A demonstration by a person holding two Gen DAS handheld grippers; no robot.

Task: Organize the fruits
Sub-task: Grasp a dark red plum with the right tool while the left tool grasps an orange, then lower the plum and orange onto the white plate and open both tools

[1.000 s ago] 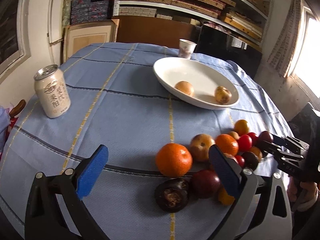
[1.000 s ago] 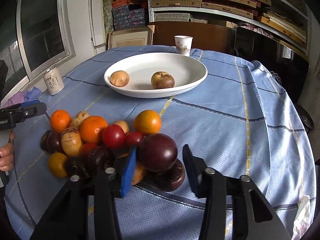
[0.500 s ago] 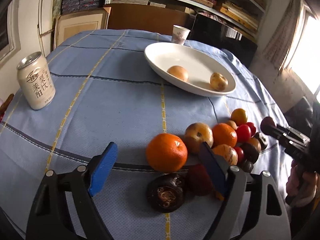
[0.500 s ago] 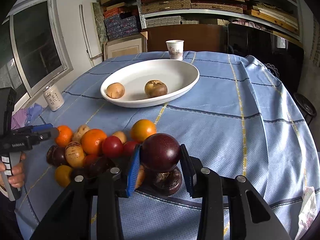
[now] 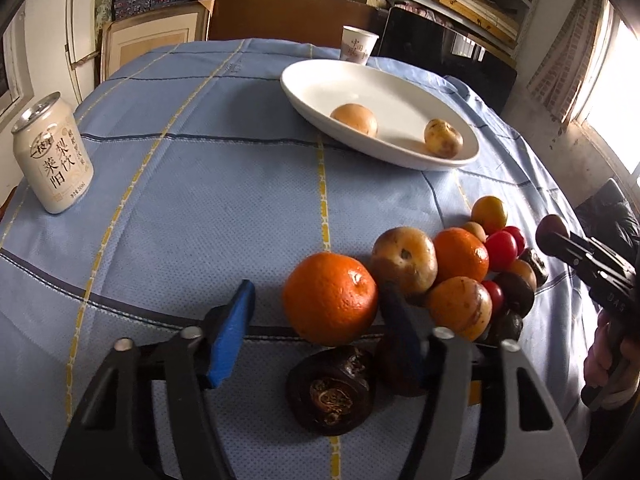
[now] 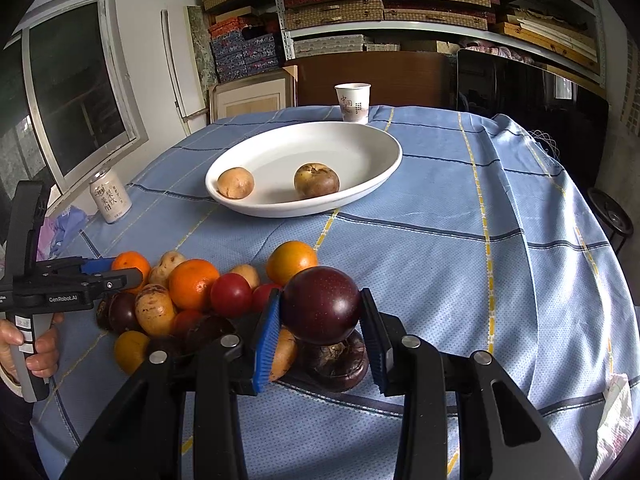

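My left gripper (image 5: 316,288) is down at the near end of the fruit pile (image 5: 460,272), and its jaws are closing around a big orange (image 5: 330,298). The right blue pad lies against the orange; the left pad still stands off it. My right gripper (image 6: 321,296) is shut on a dark purple round fruit (image 6: 320,306), held just above a dark wrinkled fruit (image 6: 338,360). The left wrist view shows that purple fruit (image 5: 550,230) at the far right. A white oval dish (image 6: 384,172) behind the pile holds two brownish fruits.
A drink can (image 5: 52,160) stands at the table's left side and a paper cup (image 6: 354,102) behind the dish. The blue checked cloth (image 6: 460,220) hangs over the right edge. A person's hand (image 6: 36,344) grips the left tool's handle. Shelves fill the back wall.
The left gripper's jaws have narrowed from wide open to close around the big orange, and it has sunk toward it. The right gripper keeps its hold on the purple fruit, barely moving.
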